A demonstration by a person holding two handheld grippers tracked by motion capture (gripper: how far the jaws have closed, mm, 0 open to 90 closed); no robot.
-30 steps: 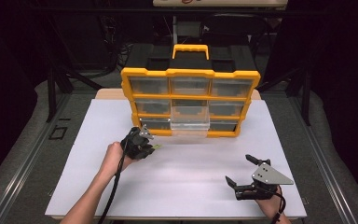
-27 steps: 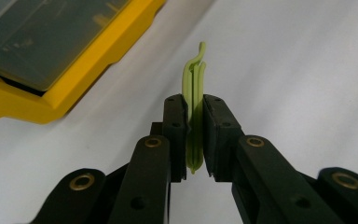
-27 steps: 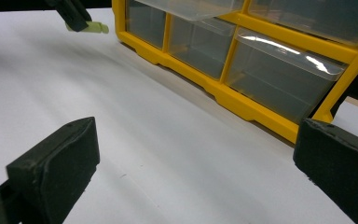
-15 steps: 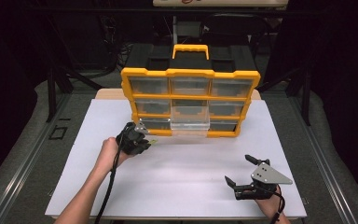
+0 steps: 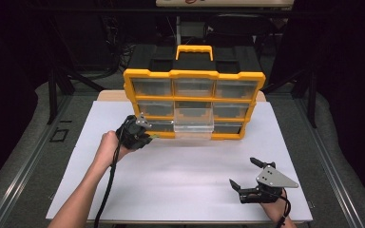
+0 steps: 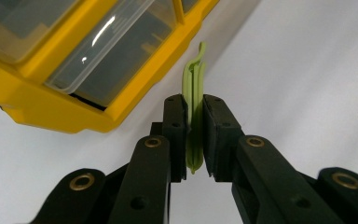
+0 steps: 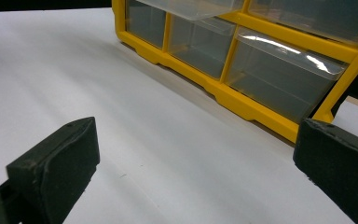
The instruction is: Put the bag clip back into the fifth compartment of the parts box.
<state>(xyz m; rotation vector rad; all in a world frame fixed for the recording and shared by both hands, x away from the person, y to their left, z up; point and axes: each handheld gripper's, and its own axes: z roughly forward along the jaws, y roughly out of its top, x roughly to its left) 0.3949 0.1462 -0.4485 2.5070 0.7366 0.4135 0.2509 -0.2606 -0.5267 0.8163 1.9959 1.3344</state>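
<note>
Left tool clamps green clip, its long axis pointing straight ahead.

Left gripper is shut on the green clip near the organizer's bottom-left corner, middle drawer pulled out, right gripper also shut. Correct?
Not quite: the right gripper is open. The right gripper view shows its jaws spread wide with bare white table between them. The rest holds: the left gripper is shut on the green clip by the yellow organizer, whose middle drawer is pulled out.

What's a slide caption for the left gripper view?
Left gripper clamps a thin green clip beside the yellow drawer organizer.
</note>
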